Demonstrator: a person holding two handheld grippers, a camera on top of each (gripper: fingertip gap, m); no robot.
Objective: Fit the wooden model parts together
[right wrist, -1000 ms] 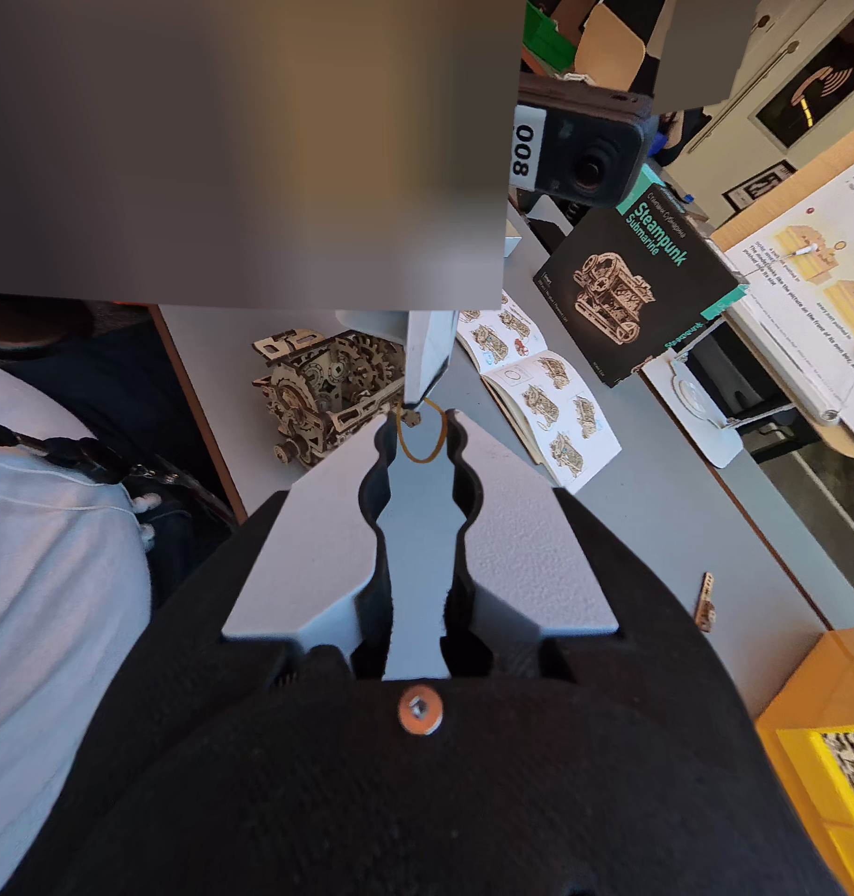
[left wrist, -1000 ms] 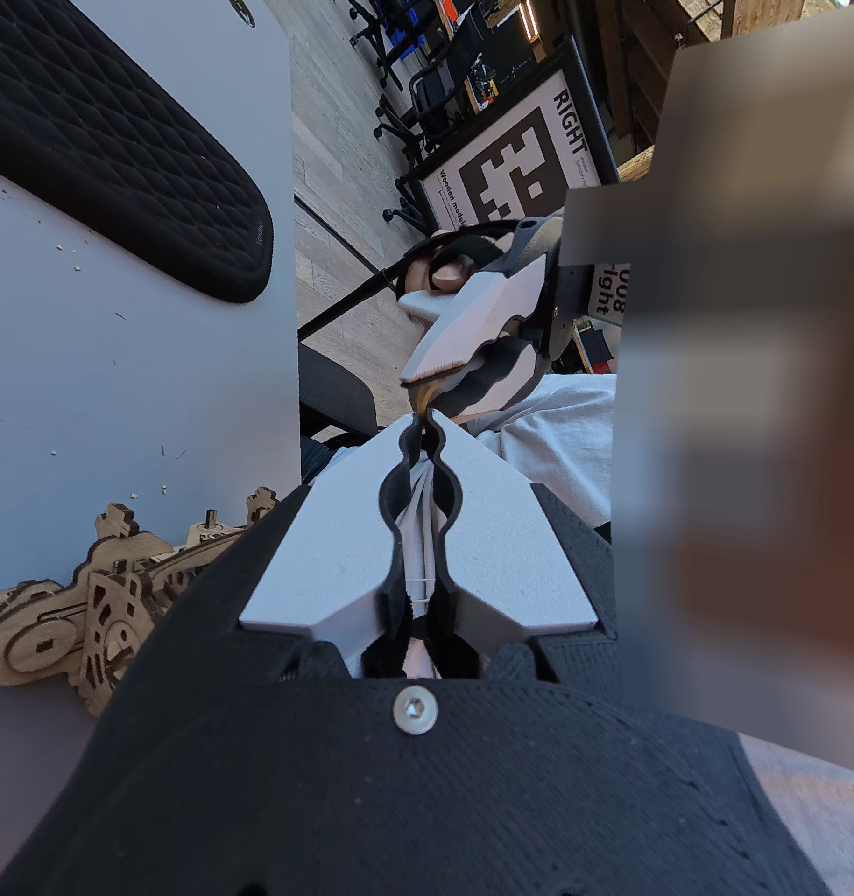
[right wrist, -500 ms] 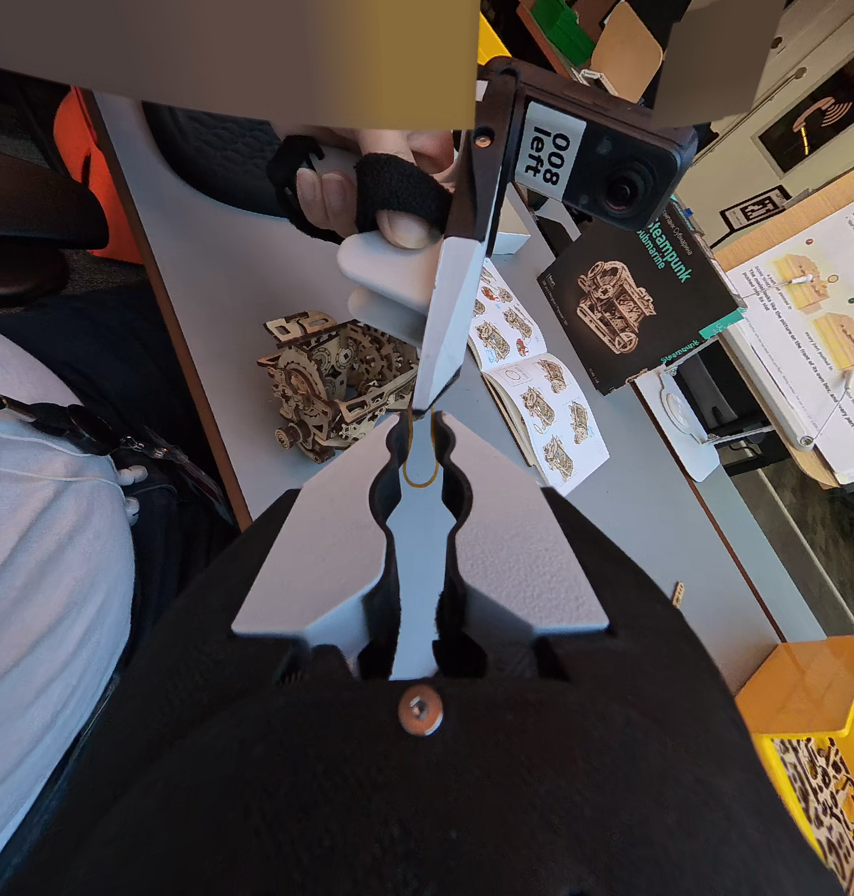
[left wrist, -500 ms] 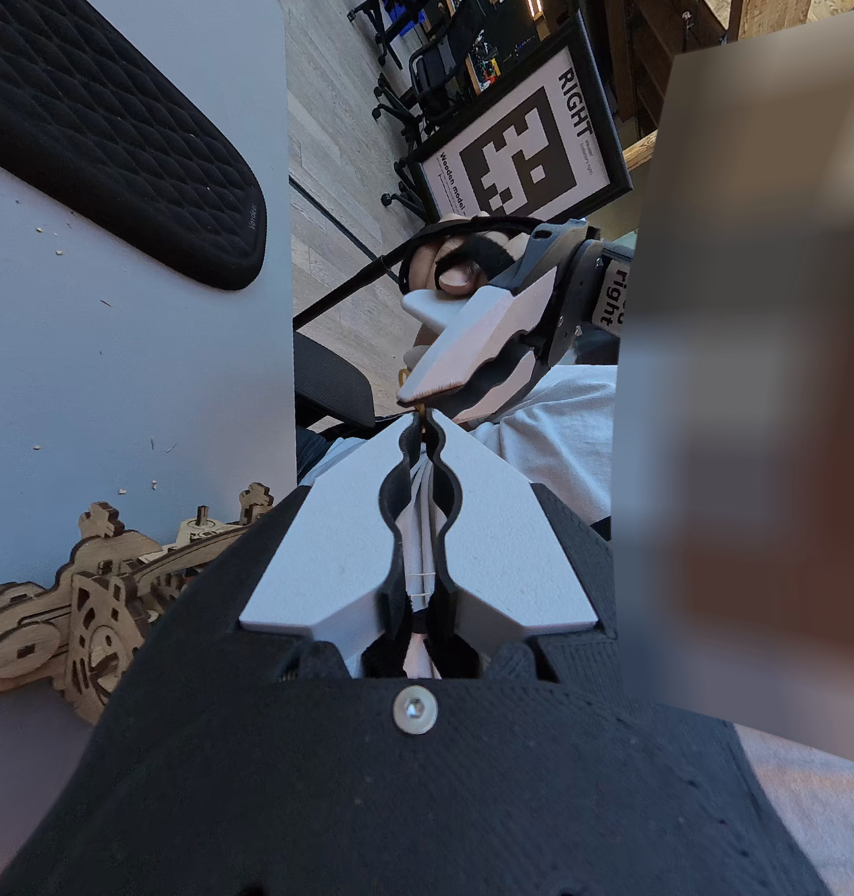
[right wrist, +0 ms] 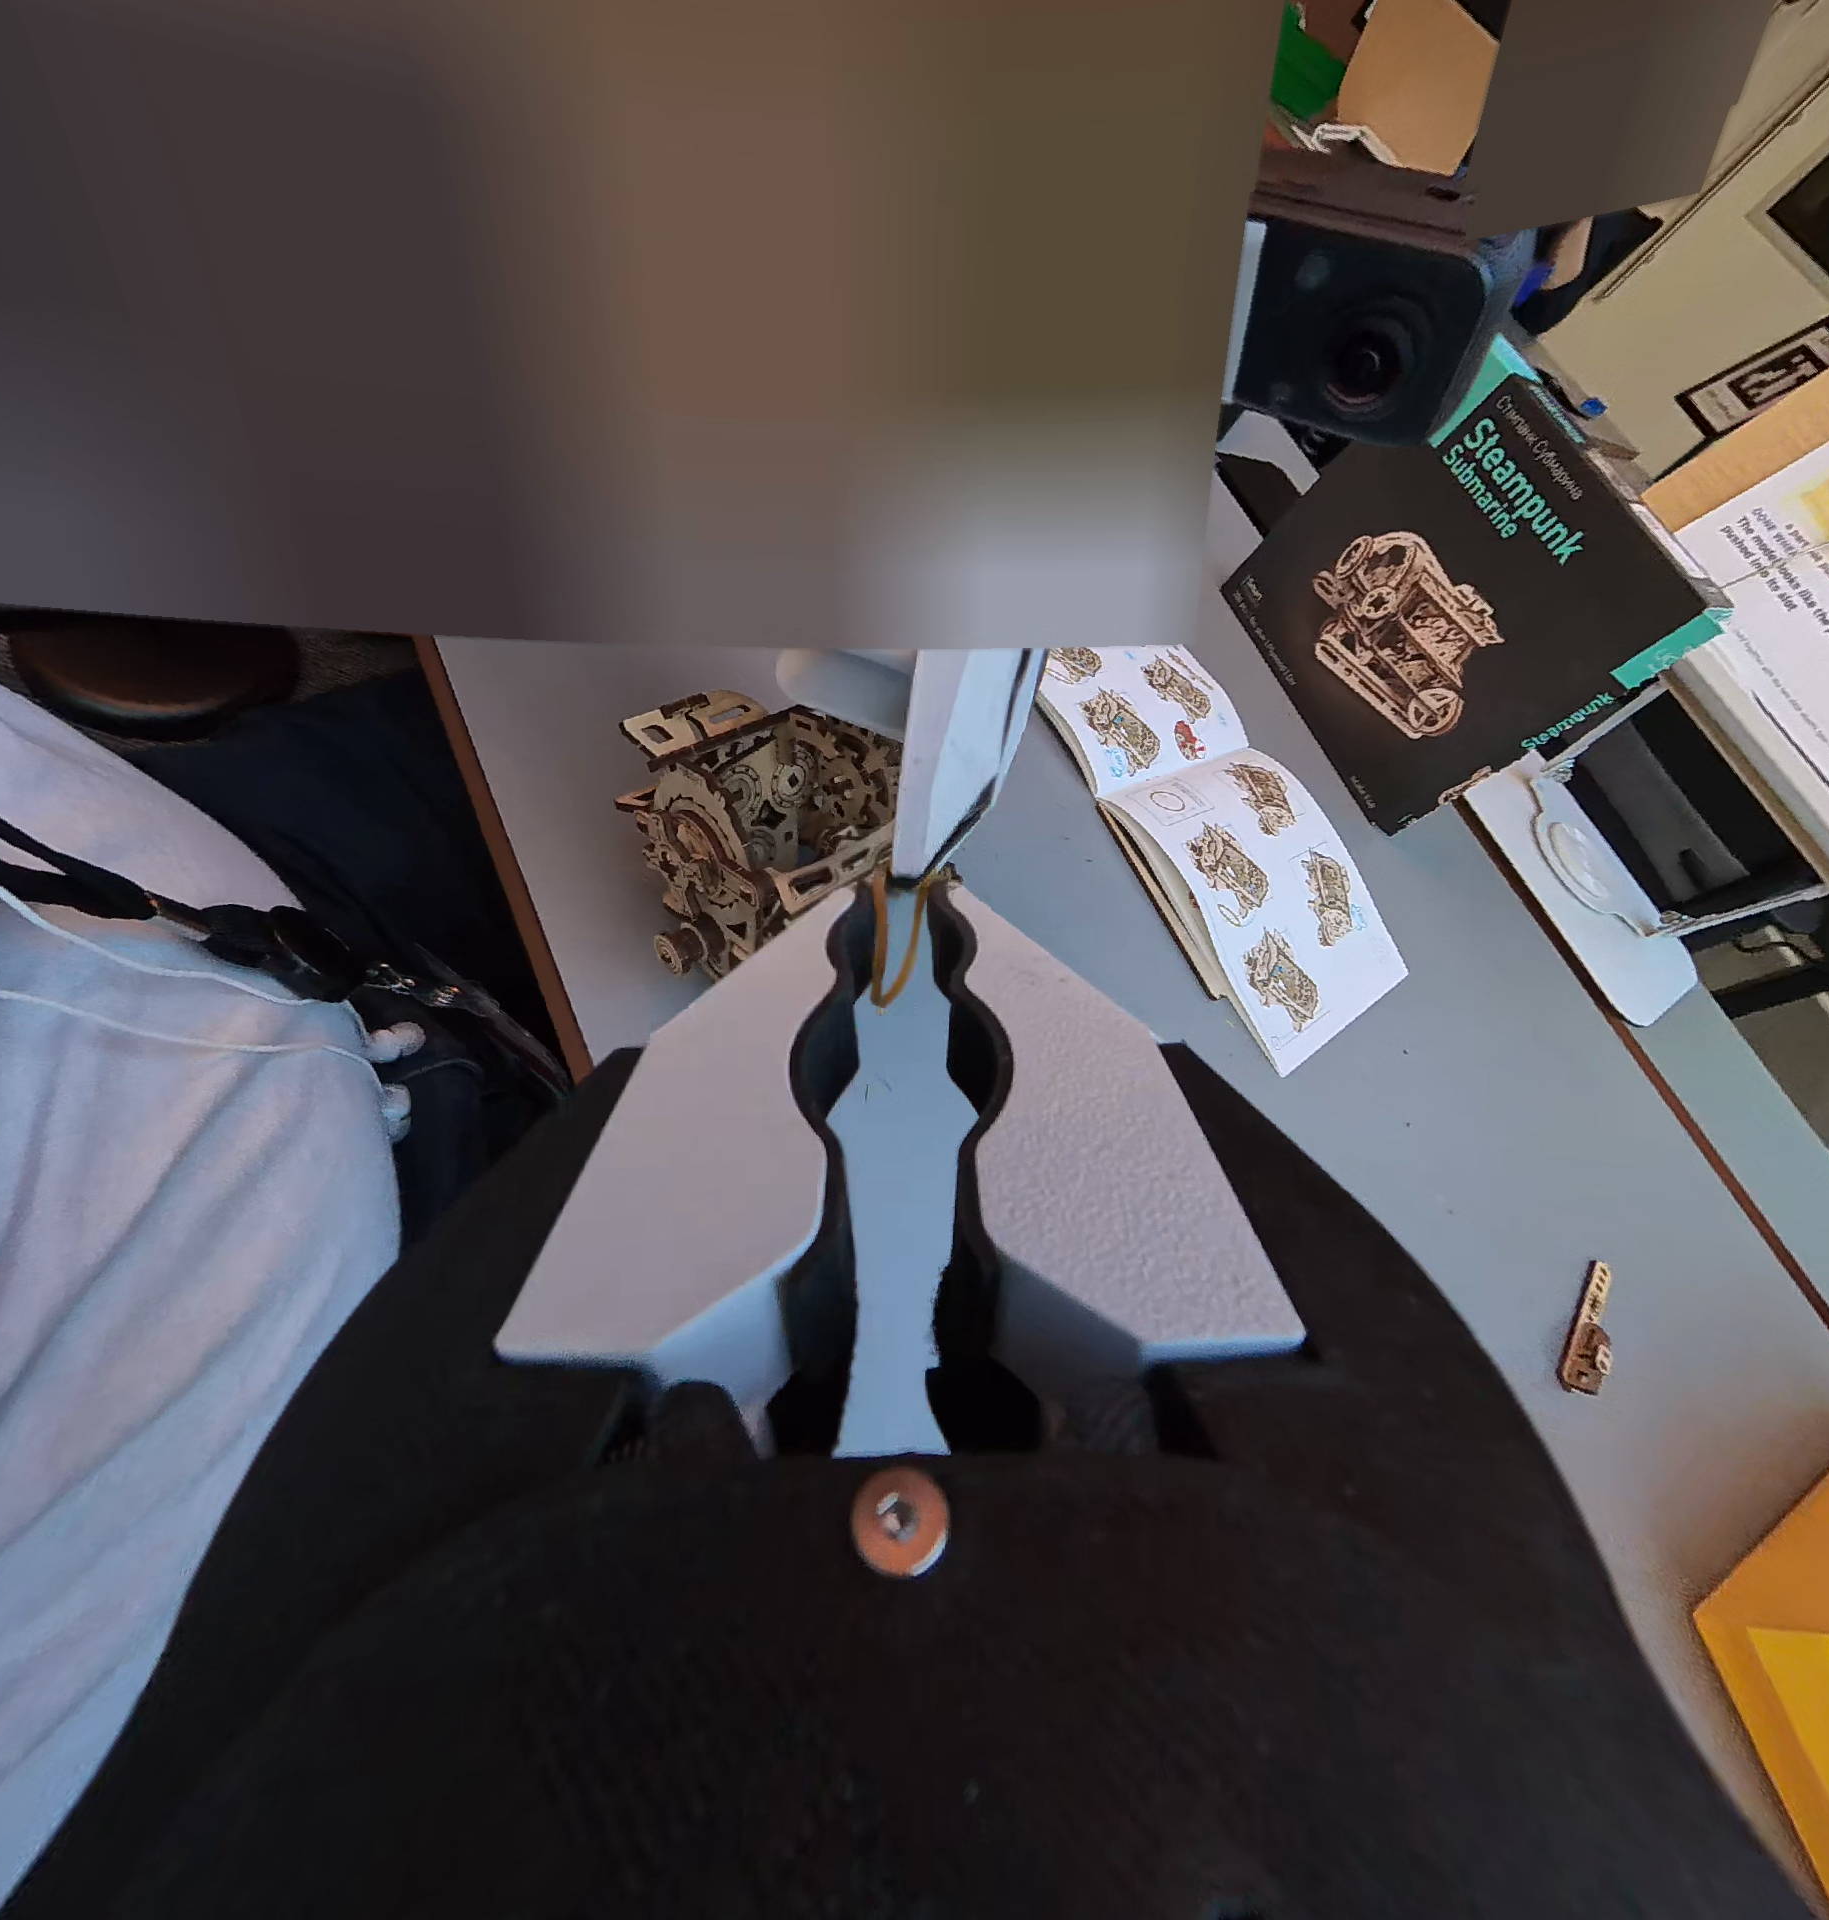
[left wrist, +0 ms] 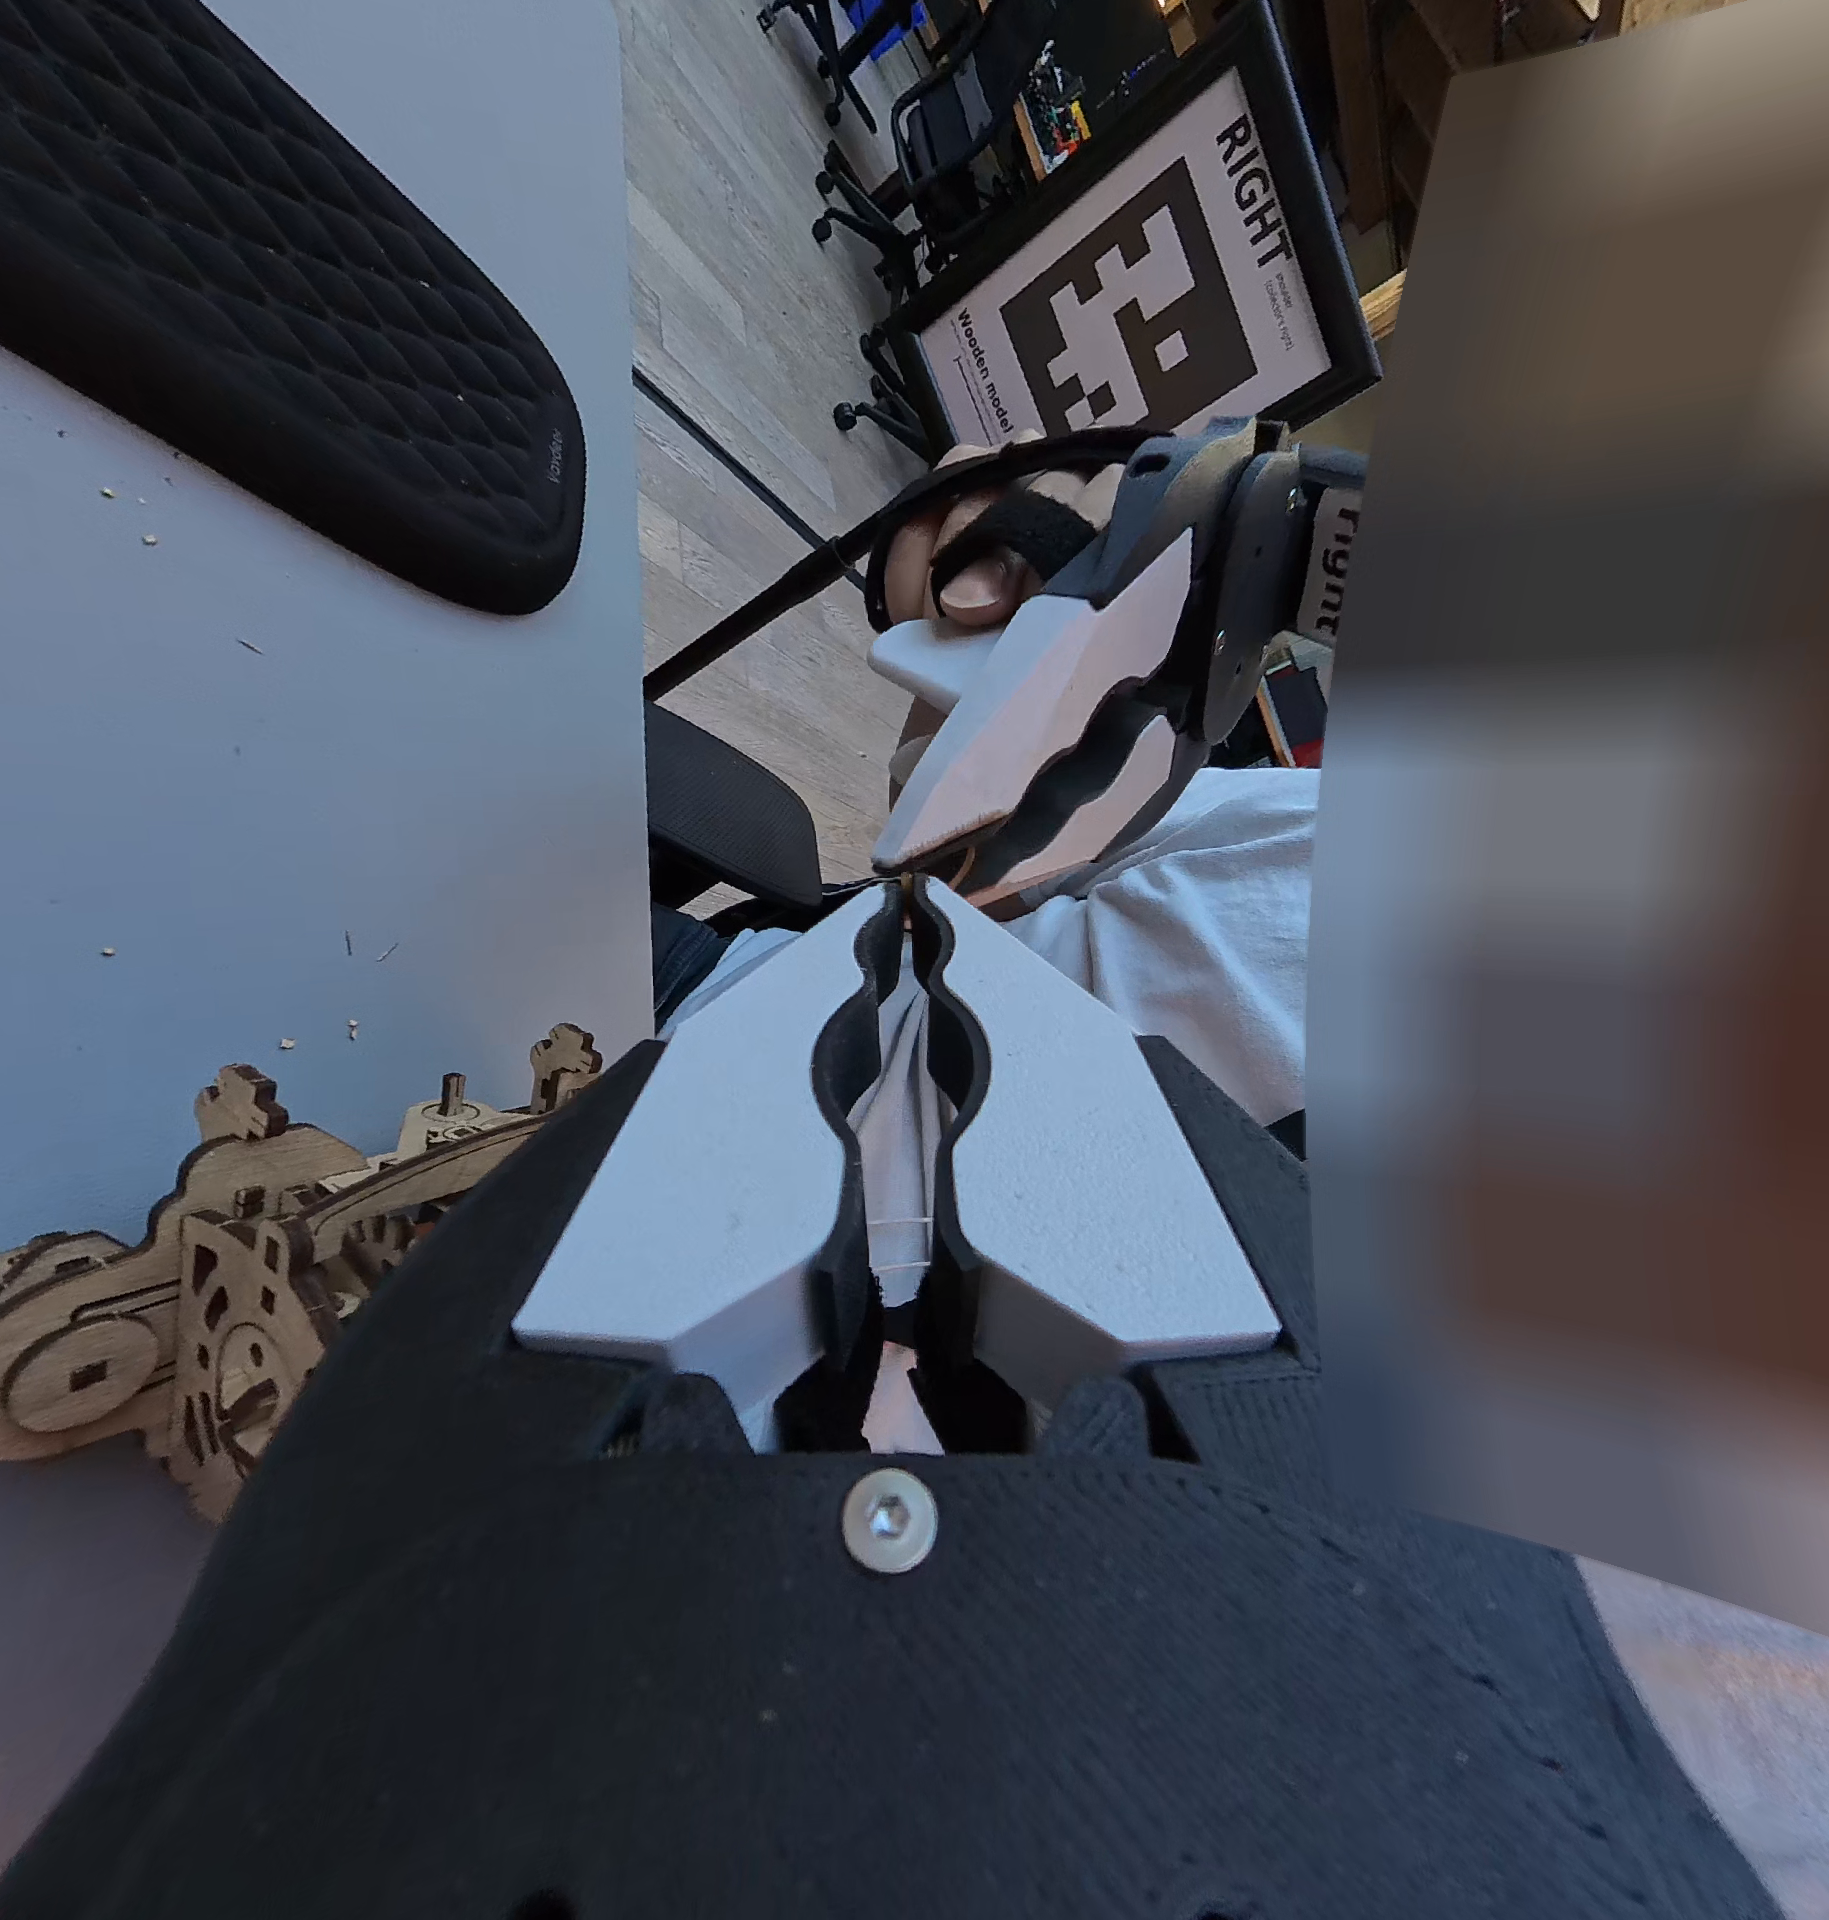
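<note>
Both grippers meet tip to tip in the air over the table's near edge. My left gripper [left wrist: 905, 883] is shut on the top of a thin yellow rubber band. In the right wrist view the left gripper's fingers [right wrist: 951, 769] come down from above. The rubber band [right wrist: 894, 951] hangs as a narrow loop in the small gap between the tips of my right gripper [right wrist: 905, 904], whose jaws stand slightly apart. The right gripper [left wrist: 951, 873] also shows in the left wrist view, with a hand behind it. The wooden gear model [right wrist: 759, 831] stands on the grey table [right wrist: 1409, 1195], partly seen in the left wrist view [left wrist: 110, 1309].
An open instruction booklet [right wrist: 1232, 862] and a black model box [right wrist: 1461, 623] lie right of the model. A small loose wooden piece [right wrist: 1585, 1330] lies near the right edge. A yellow bin [right wrist: 1803, 1662] is at lower right. A black wrist pad [left wrist: 266, 291] lies on the table. Less than 4 cm separates the two grippers' tips.
The right gripper's jaws have narrowed around the band, and its loop has gone from round to narrow. Both grippers stay tip to tip with small shifts.
</note>
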